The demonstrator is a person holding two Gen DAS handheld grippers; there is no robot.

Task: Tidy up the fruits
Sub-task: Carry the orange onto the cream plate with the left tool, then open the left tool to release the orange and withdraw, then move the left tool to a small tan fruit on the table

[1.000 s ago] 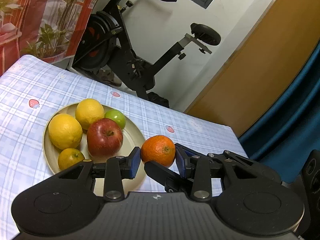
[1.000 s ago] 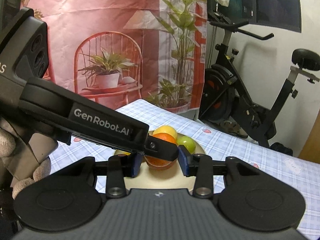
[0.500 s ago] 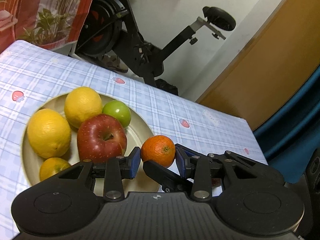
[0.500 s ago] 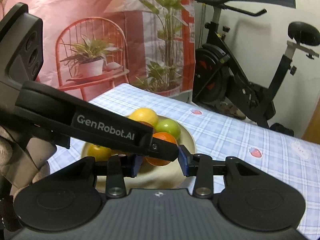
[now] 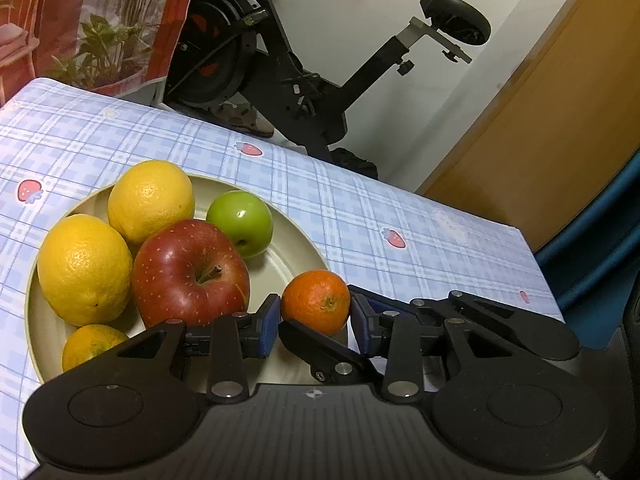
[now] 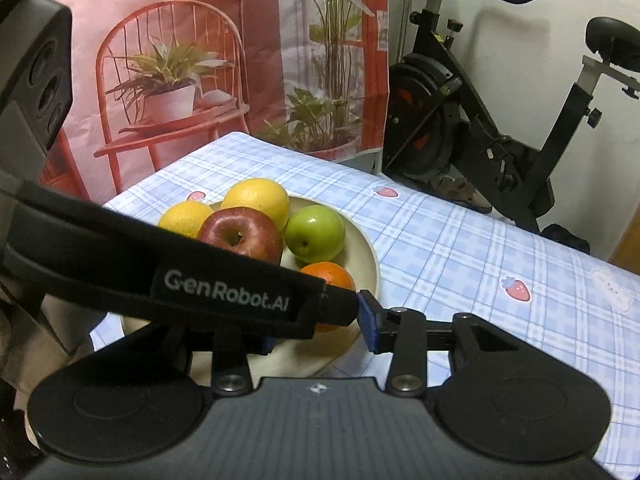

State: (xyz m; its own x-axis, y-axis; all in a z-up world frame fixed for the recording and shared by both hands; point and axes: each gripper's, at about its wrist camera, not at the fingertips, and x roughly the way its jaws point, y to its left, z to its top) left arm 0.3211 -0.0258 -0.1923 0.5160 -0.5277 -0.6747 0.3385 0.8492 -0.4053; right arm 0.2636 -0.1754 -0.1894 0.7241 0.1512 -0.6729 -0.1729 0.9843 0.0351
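A small tangerine hangs low over the near right rim of a cream plate. My left gripper is shut on it, blue pads pressing both sides. The right gripper's black fingers cross under and behind the same tangerine. In the right wrist view the tangerine sits between the pads of my right gripper, whose left pad is hidden by the left gripper's finger. On the plate lie a red apple, two lemons, a green apple and another tangerine.
The plate stands on a table with a blue checked cloth; its far edge and right corner are near. An exercise bike stands behind the table. A printed backdrop hangs at the left, and a gloved hand shows at the left edge.
Both grippers have sunk together with the tangerine between them and come closer to the plate. The fruit on the plate looks larger and has not shifted.
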